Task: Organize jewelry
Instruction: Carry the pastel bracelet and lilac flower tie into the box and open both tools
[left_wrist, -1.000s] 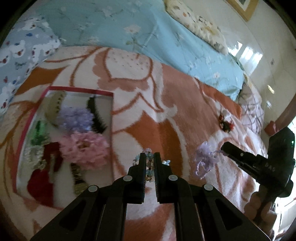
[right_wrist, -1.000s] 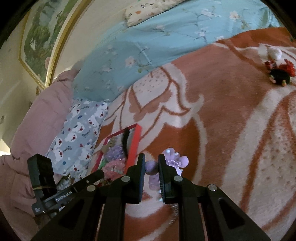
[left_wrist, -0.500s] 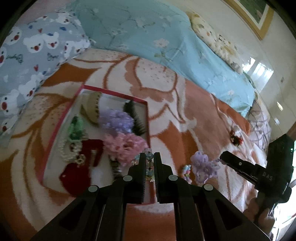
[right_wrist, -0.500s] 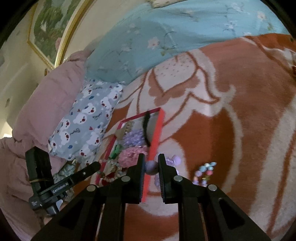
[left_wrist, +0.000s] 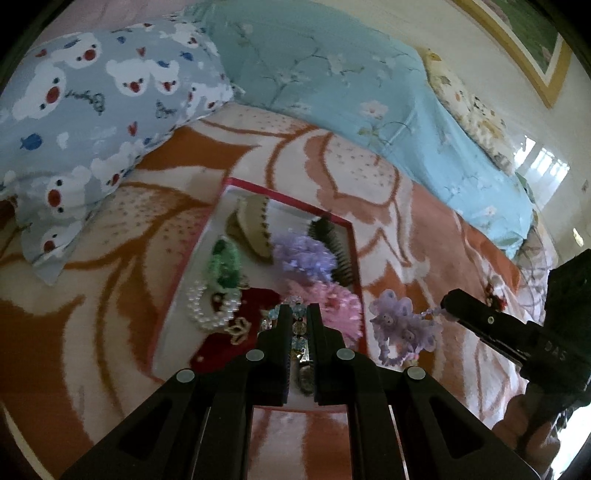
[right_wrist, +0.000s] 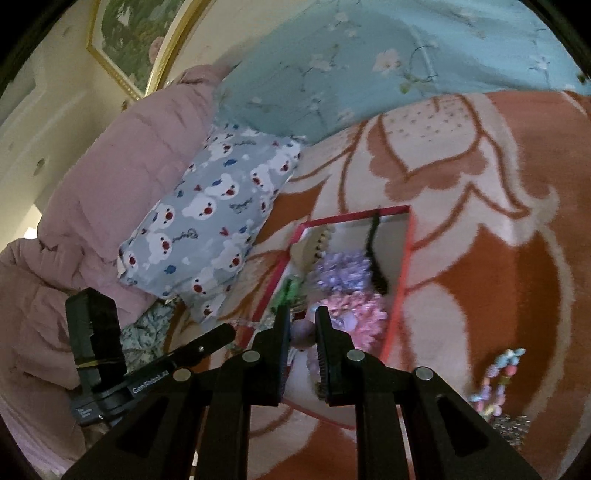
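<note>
Left wrist: left gripper (left_wrist: 298, 314) pinches bead bracelet (left_wrist: 297, 334) above tray (left_wrist: 355, 254).

"GenRobot.AI" on left gripper (right_wrist: 223, 334); "DAS" on right gripper (left_wrist: 452, 304).

Colours on the bed

An orange-and-cream floral blanket (left_wrist: 388, 192) is seen under a red-rimmed tray (left_wrist: 354, 258); a grey-blue bear-print pillow (left_wrist: 110, 92) and a pale blue blossom-print quilt (left_wrist: 332, 74) are shown behind.
</note>
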